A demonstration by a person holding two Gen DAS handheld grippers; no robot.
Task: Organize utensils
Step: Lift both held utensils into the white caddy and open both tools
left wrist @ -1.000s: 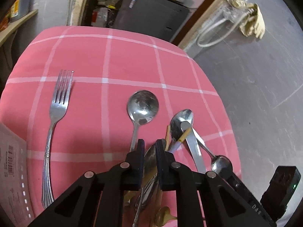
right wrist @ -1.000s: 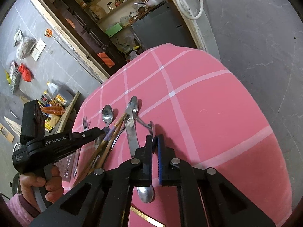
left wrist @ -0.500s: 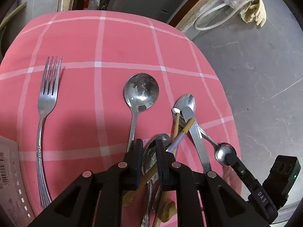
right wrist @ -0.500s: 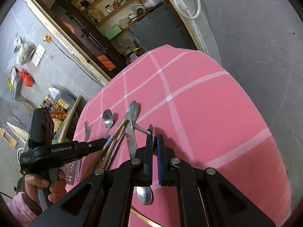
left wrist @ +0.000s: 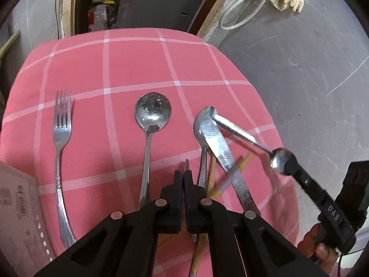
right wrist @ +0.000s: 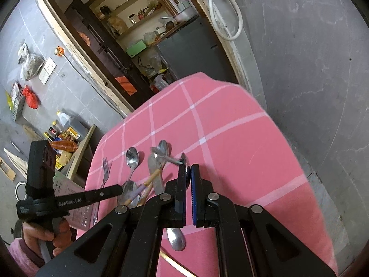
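On the pink checked cloth [left wrist: 129, 64] lie a fork [left wrist: 60, 138] at the left and a round spoon [left wrist: 151, 124] in the middle. At the right is a pile with an oval spoon [left wrist: 204, 124], a table knife [left wrist: 224, 161] and chopsticks [left wrist: 214, 177]. My left gripper [left wrist: 183, 176] is shut on a spoon, seen edge-on between its pads; the bowl shows in the right wrist view [right wrist: 129, 191]. My right gripper [right wrist: 188, 168] is shut on the bowl of a small spoon [left wrist: 244, 136], tilted with its handle end resting on the oval spoon.
A printed white card [left wrist: 18, 221] lies at the cloth's left edge. The cloth drops off to grey floor [left wrist: 311, 80] on the right. Behind is a doorway with a dark cabinet [right wrist: 191, 53] and shelves.
My left gripper has closed tight on the spoon and lifted it from the pile. My right gripper has raised the small spoon's bowl end, tilting it. The chopsticks have shifted.
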